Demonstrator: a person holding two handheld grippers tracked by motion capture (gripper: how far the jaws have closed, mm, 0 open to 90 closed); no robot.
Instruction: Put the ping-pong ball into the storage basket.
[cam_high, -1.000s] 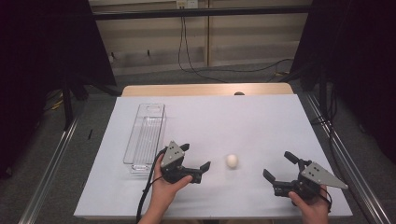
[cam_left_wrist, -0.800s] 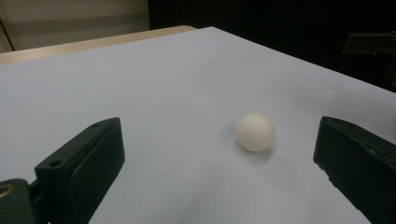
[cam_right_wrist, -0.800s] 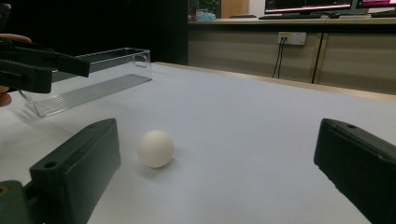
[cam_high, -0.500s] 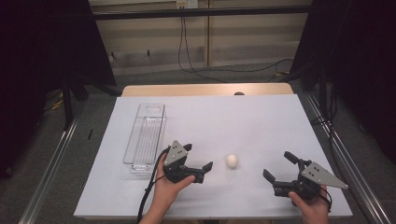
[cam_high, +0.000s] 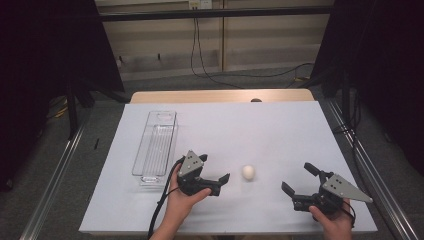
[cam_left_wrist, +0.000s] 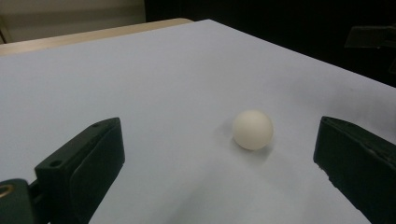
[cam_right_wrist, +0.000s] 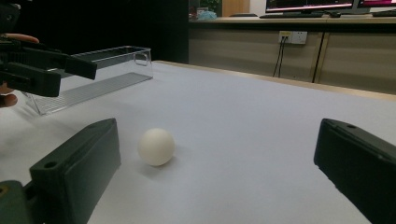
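Clear tray (cam_high: 156, 149) sits far left on the table (cam_high: 280, 125), untouched. Left gripper (cam_high: 216, 176) jaws spread wide, nothing held, pointing right at the white ball (cam_high: 248, 172) just beyond its tips. Ball lies loose on the sheet between both grippers. Right gripper (cam_high: 297, 183) also spread, empty, farther off. Left one is nearer, likely takes it.

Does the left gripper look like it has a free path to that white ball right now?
Probably yes. The left gripper is open and faces the white ball, which lies apart from it on bare table with nothing between them.
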